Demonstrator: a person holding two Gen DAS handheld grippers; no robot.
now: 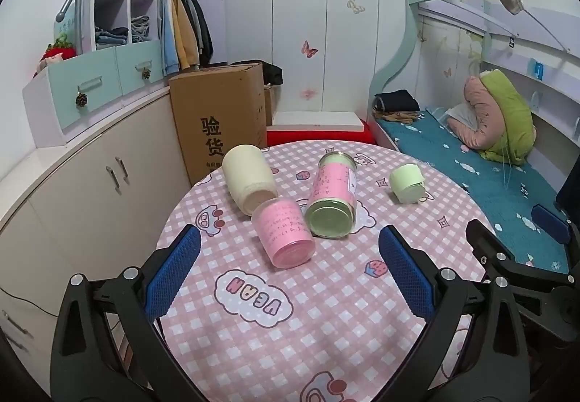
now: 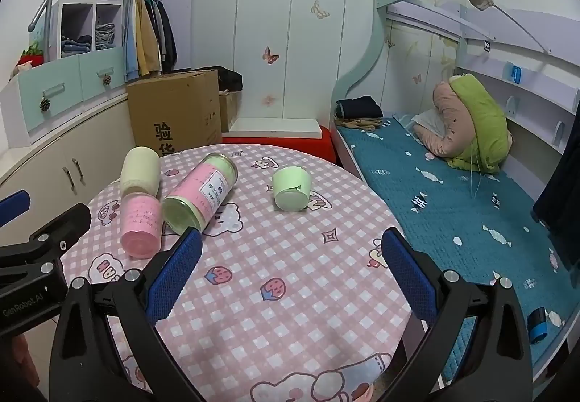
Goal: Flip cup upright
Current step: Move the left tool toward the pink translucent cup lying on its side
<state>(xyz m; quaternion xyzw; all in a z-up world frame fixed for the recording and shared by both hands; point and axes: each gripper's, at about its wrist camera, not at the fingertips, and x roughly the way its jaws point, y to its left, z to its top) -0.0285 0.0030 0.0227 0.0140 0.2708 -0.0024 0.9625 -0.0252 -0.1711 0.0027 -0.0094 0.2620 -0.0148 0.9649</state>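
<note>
Several cups lie on their sides on a round table with a pink checked cloth [image 1: 326,311]. A cream cup [image 1: 248,181], a short pink cup [image 1: 284,237] and a tall pink-and-green jar [image 1: 333,201] lie bunched together; a small green cup [image 1: 407,182] lies apart to the right. In the right wrist view they show as cream cup [image 2: 140,170], pink cup [image 2: 141,226], tall jar [image 2: 199,193] and green cup [image 2: 291,188]. My left gripper [image 1: 290,268] is open and empty just short of the pink cup. My right gripper [image 2: 291,273] is open and empty, well short of the green cup.
A cardboard box [image 1: 221,115] stands behind the table, with cabinets [image 1: 90,184] along the left. A bed with a teal cover [image 2: 453,202] runs along the right. The right gripper's body [image 1: 522,268] shows at the left view's right edge.
</note>
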